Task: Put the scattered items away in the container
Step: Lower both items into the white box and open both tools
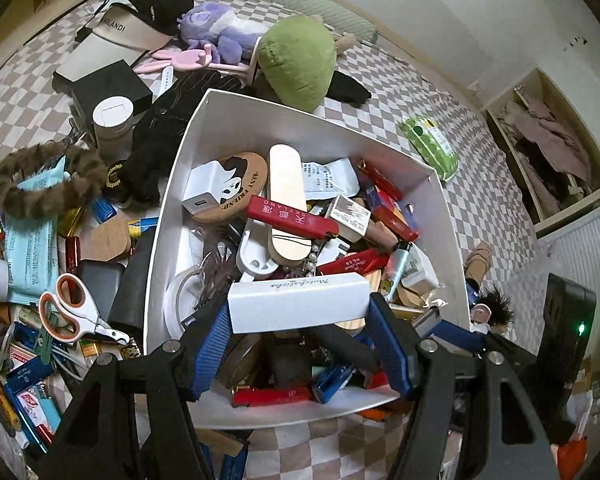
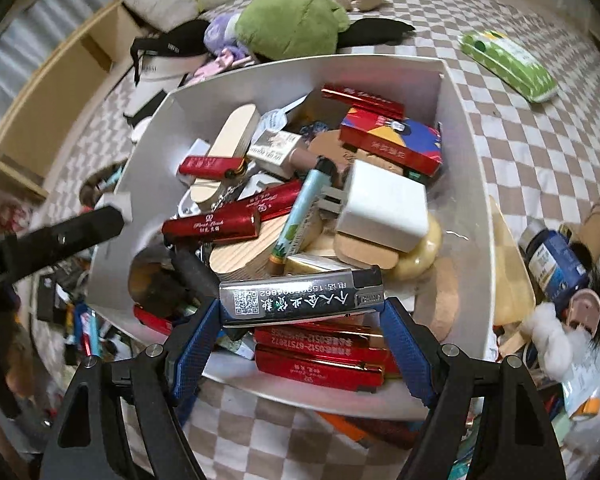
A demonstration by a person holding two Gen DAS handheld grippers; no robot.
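A white bin (image 1: 236, 120) stands on the checkered bed, full of lighters, boxes and small items. My left gripper (image 1: 300, 308) is shut on a long white box (image 1: 298, 300) and holds it over the bin's near end. In the right wrist view the same bin (image 2: 456, 128) lies below my right gripper (image 2: 302, 300), which is shut on a silver lighter (image 2: 300, 296) with black lettering, held crosswise over the bin's near end. The left gripper's black arm (image 2: 60, 236) shows at the left.
Left of the bin lie scissors (image 1: 72, 308), blue packets, a furry brown headband (image 1: 40, 184), a white tube (image 1: 112, 120) and black boxes. Plush toys (image 1: 296, 56) and caps sit behind. A green tissue pack (image 1: 430, 146) lies right. A blue bottle (image 2: 552, 260) lies right.
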